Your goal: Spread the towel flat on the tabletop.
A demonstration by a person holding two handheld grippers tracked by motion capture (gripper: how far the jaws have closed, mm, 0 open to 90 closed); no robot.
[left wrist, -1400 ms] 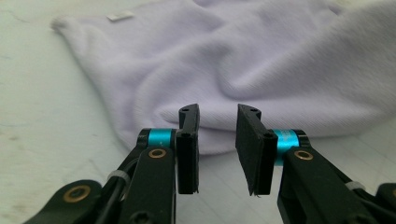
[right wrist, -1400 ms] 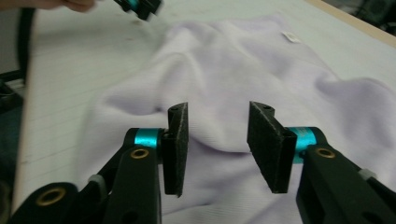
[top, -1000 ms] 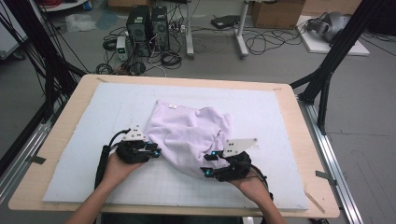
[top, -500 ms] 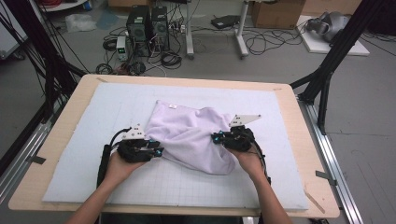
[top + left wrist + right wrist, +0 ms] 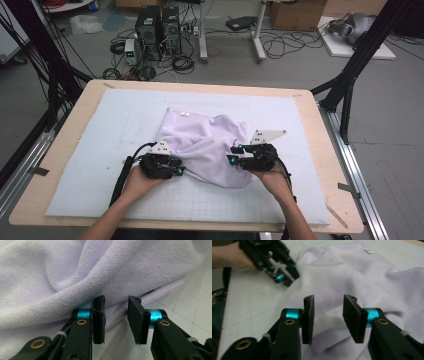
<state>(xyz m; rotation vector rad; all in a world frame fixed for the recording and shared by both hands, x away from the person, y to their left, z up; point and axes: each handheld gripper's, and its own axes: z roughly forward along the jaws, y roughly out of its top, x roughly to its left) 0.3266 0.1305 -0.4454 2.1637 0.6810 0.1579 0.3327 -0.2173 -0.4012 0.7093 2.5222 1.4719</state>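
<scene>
A lilac towel (image 5: 202, 145) is lying crumpled near the middle of a pale gridded mat (image 5: 100, 130) on the table (image 5: 60, 125); a person is working it with a gripper in each hand. The left gripper (image 5: 176, 169) is sitting at the towel's near-left edge, fingers (image 5: 99, 315) parted around nothing, the stitched hem (image 5: 160, 291) lying just beyond them. The right gripper (image 5: 235, 154) is hovering over the near-right folds, fingers (image 5: 308, 315) apart with only cloth below; its jaws have just been opening. To do this step well, each gripper should probably catch a single hemmed corner — not a bunched fold — before spreading. Compared with a second ago, the right gripper is sitting farther from the near edge and the towel's near-right flap is lying flatter.
</scene>
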